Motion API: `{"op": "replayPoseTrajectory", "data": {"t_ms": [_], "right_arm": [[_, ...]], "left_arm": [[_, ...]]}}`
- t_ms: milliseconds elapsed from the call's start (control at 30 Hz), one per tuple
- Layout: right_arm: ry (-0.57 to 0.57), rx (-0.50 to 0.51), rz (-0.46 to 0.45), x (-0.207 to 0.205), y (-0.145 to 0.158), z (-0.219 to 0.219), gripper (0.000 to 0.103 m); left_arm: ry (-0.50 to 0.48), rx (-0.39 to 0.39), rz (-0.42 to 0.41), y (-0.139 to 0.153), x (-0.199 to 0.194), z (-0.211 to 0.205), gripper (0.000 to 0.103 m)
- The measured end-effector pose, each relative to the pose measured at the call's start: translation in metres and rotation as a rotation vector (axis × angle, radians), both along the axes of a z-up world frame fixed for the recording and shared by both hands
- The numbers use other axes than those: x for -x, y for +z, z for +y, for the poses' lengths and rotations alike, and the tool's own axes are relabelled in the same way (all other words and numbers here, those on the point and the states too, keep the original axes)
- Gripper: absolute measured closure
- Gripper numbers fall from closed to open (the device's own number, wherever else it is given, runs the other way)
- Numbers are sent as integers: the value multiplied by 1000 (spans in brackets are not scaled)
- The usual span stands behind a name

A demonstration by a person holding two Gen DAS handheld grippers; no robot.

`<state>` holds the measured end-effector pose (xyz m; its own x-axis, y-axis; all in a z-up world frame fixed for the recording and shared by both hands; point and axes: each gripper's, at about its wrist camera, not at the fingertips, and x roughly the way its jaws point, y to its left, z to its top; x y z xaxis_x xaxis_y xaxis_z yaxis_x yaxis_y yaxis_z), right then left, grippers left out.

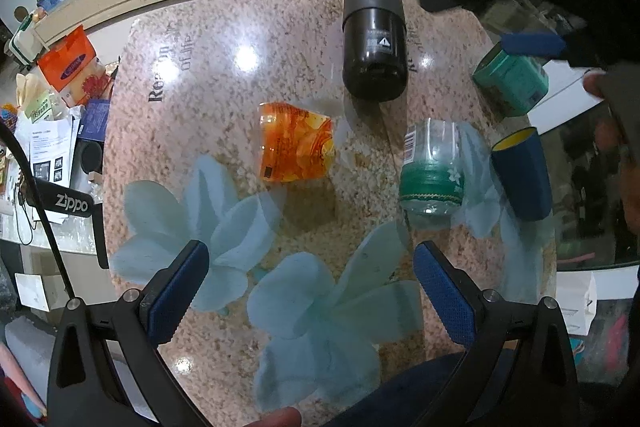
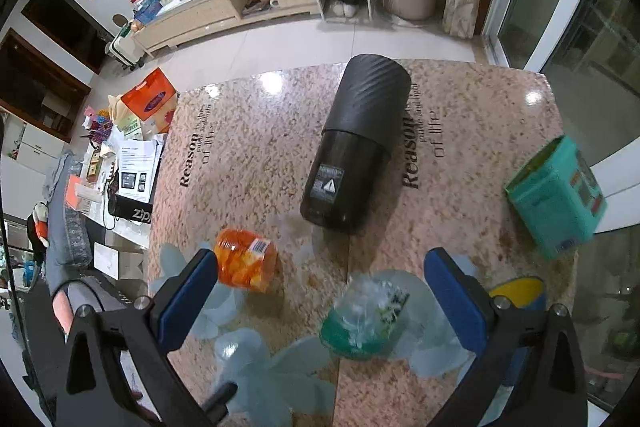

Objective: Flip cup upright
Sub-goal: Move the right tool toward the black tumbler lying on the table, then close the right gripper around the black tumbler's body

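A dark blue cup with a yellow inside [image 1: 522,173] stands mouth up at the table's right edge; in the right wrist view only its yellow rim [image 2: 518,291] shows behind my right finger. A big black cylinder cup [image 1: 374,35] stands on the table, also in the right wrist view [image 2: 356,147]. My left gripper [image 1: 312,283] is open and empty above the table's near part. My right gripper [image 2: 320,307] is open and empty above a green and clear glass jar [image 2: 364,319]. One blue finger of the right gripper [image 1: 532,45] shows in the left wrist view.
An orange glass jar [image 1: 296,145] [image 2: 246,265] stands mid-table. The green jar [image 1: 434,175] stands beside the blue cup. A teal tin box [image 1: 512,79] [image 2: 560,197] sits at the right edge. The speckled table [image 1: 240,75] has blue flower prints. Clutter lies left of it.
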<state>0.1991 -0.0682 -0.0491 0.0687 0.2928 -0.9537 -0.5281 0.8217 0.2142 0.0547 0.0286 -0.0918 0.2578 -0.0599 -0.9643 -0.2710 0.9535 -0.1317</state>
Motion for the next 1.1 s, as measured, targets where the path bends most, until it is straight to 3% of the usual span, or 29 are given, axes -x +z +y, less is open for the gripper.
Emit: {"op": "replayPoseTrajectory", "data": {"t_ms": [433,767,933,1100], "right_arm": [[-34,74,98,-51,-41,27,0],[-116,154,195,-92,-92,30,0],[-138,157,215,-97,-97,27,0],[-134,169,226,-100,-97,23,17]], "left_arm": [[-20,24,37,-25,-13,-1,0],[-65,55,48,-36,-10,-13,0],[-82,74,54,-38,-1,-20,0],[-82,92,66,-44,8,-24,0]]}}
